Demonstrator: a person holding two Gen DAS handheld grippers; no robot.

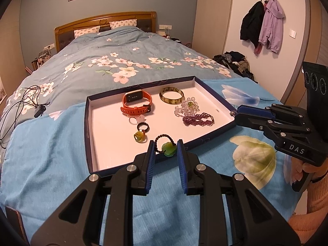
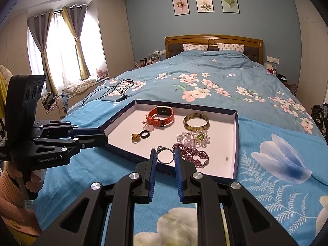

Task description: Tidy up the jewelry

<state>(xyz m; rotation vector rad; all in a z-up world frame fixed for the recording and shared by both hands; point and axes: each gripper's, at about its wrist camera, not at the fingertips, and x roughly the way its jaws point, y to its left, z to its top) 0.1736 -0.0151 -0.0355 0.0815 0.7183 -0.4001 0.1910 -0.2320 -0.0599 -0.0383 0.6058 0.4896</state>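
Your left gripper (image 1: 165,146) is level at the tray's (image 1: 88,123) near rim, its fingers pinching a green jade pendant (image 1: 169,149) on a beaded cord just above that rim. Your right gripper (image 2: 165,156) reaches over the near right edge, pinching a silver ring (image 2: 165,154) beside the purple bead bracelet (image 2: 193,154). White tray floor lies bare to the left of the orange watch (image 1: 137,102).

Both black grippers (image 1: 164,151) (image 2: 165,156) have blue ribbed pads, silver screws.
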